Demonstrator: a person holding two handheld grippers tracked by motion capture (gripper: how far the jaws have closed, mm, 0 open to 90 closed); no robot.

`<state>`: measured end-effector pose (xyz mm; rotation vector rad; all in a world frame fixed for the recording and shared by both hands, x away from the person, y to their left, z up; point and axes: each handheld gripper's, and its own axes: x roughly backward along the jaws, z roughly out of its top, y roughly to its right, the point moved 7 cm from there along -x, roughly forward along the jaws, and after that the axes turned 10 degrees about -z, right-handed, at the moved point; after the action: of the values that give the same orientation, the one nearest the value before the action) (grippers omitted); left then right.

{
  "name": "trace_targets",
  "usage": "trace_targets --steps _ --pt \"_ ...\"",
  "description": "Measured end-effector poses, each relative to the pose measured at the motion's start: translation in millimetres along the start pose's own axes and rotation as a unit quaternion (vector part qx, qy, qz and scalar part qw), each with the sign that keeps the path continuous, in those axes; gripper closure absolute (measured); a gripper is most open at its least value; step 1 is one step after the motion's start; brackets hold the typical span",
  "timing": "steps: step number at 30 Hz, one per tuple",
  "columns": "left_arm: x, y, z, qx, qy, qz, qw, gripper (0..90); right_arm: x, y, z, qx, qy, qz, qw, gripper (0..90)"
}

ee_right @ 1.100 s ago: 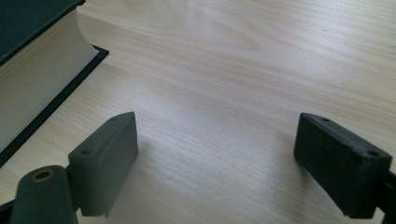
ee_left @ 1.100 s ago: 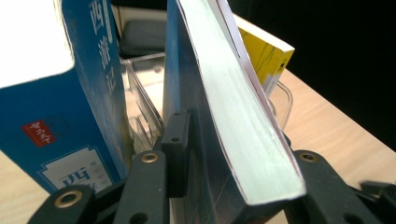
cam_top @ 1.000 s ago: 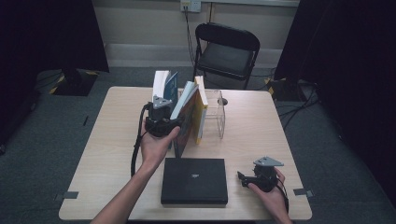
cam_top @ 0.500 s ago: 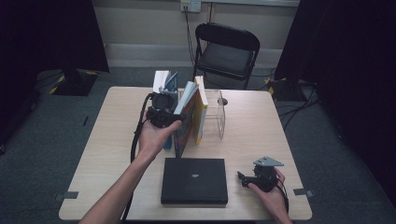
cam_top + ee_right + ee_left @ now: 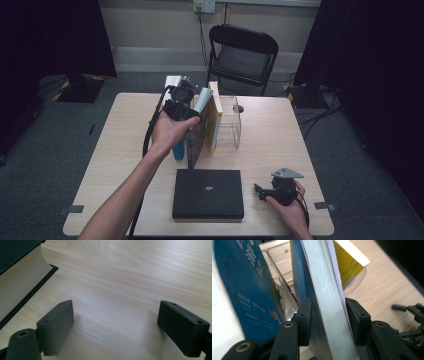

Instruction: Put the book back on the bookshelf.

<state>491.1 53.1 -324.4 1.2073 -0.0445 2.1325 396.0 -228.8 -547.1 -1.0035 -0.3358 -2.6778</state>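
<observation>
Book [image 5: 322, 277], blue cover and grey page edge, standing tilted in row on desk [image 5: 280, 135], between blue picture book [image 5: 244, 290] and yellow book [image 5: 215, 120], just beside clear stand [image 5: 235, 125].

Change over last second:
- Left gripper [image 5: 182, 100] shifted up and toward far end of row since the 2 earlier high-view frames.
- Jaws just been opening a little; book between them, 1 pad [image 5: 305, 320] against each cover. Judged as a loosened hold, not a full release.
- Right gripper [image 5: 260, 191] unmoved near front desk edge beside flat black book [image 5: 207, 192]; jaws wide apart, bare desk between.

Meaning: likely re-gripping or sliding along book to straighten it in row. Risk: book tipping onto neighbour if let go now.
</observation>
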Motion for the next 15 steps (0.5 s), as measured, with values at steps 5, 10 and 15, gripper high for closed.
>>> trace_targets --steps 5,10,15 --pt "-9.0 -2.0 4.7 0.016 -0.058 0.017 0.9980 59.8 -0.2 -0.3 0.2 0.001 0.000 0.001 1.0000 13.5" --pt "-22.1 -7.0 8.6 0.047 -0.086 0.019 0.9951 60.4 -0.3 -1.1 0.4 0.003 0.000 0.003 1.0000 13.5" --pt "-21.6 -11.0 9.4 0.044 -0.111 0.037 0.9921 64.0 -0.7 -2.1 1.0 0.005 0.001 0.004 1.0000 13.5"
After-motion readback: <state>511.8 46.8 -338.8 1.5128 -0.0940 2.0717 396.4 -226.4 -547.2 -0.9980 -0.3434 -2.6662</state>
